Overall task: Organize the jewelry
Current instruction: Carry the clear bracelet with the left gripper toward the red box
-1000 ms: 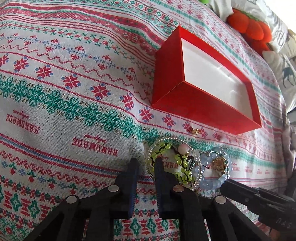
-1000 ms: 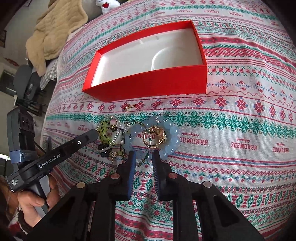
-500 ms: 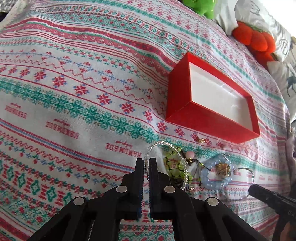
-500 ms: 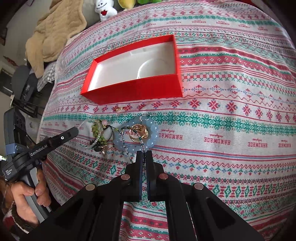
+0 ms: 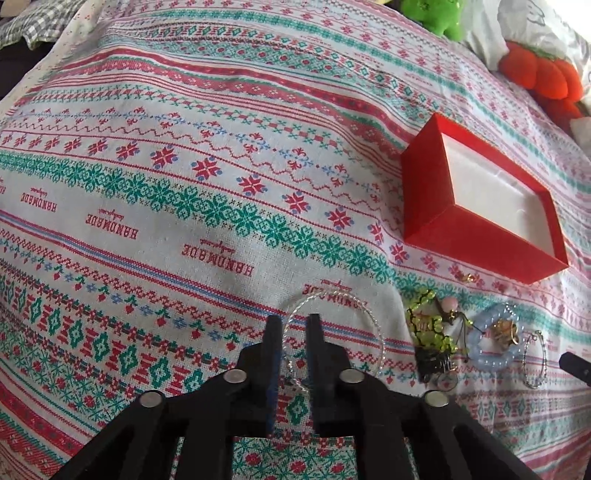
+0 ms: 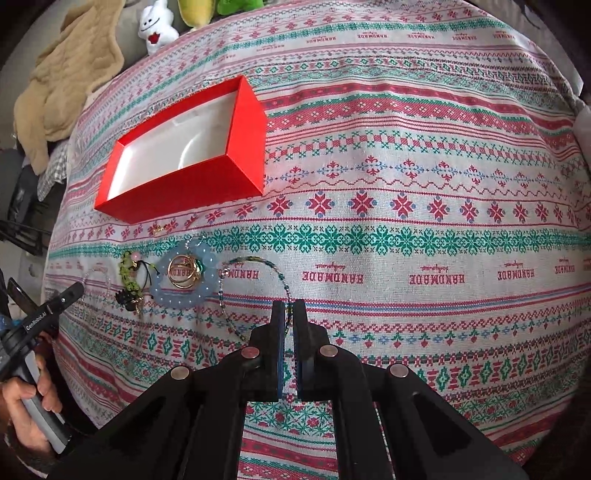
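Observation:
An open red box (image 5: 476, 206) with a white lining lies on the patterned cloth; it also shows in the right wrist view (image 6: 184, 147). My left gripper (image 5: 293, 325) is open, its fingers astride a clear beaded bracelet (image 5: 365, 321) lying on the cloth. My right gripper (image 6: 288, 308) is shut on a thin dark-green beaded bracelet (image 6: 255, 262), pulled right of the pile. The pile holds a green bead piece (image 6: 127, 273), a pale blue bead bracelet (image 6: 184, 295) and gold rings (image 6: 183, 273). A small gold charm (image 6: 159, 229) lies near the box.
The cloth (image 6: 406, 184) covers a rounded surface that drops off at its edges. Plush toys (image 5: 539, 74) lie at the far side, a white plush (image 6: 157, 27) and a tan blanket (image 6: 66, 66) beyond the box. A hand holds the left gripper's handle (image 6: 33, 369).
Both grippers shut on bracelets and dragged them out of the pile, the left one leftward, the right one rightward. The left gripper has since opened; the right stays shut.

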